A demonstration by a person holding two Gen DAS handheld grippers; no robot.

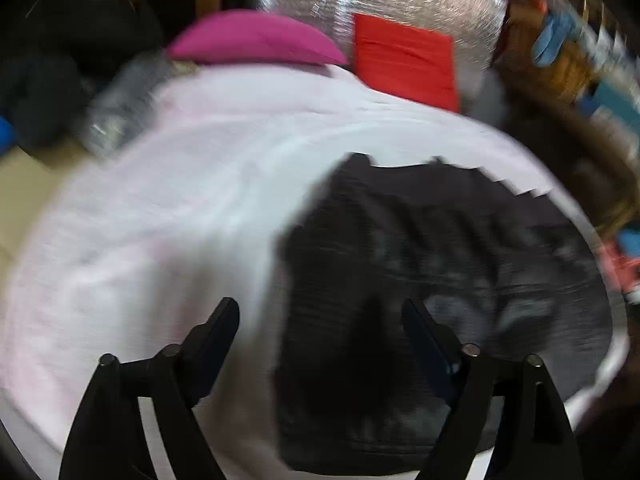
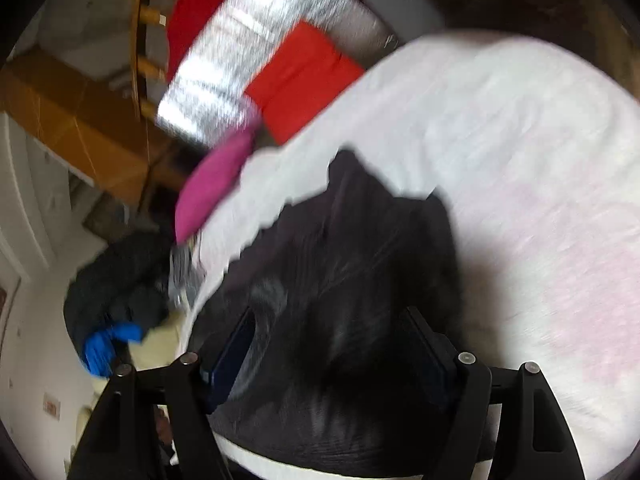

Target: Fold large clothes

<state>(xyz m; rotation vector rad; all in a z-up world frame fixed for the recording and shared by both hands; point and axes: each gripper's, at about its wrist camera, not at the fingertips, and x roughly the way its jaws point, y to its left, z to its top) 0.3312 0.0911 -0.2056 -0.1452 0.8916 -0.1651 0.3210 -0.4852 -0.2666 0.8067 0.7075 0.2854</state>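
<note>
Dark garment (image 1: 420, 280) lies crumpled on white bedsheet (image 1: 180, 220), both views blurred. Left tongs (image 1: 320, 320) spread wide above it, pinching nothing. Right tongs (image 2: 332, 328) spread likewise, garment between their fingers, unpinched.

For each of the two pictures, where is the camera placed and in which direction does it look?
Left wrist: on the left gripper, looking down over open fingers at the dark garment on the white sheet.
Right wrist: on the right gripper, looking down at the garment; open fingers straddle it.
Shared: garment, sheet, pink pillow, red cloth. No hand shows.
</note>
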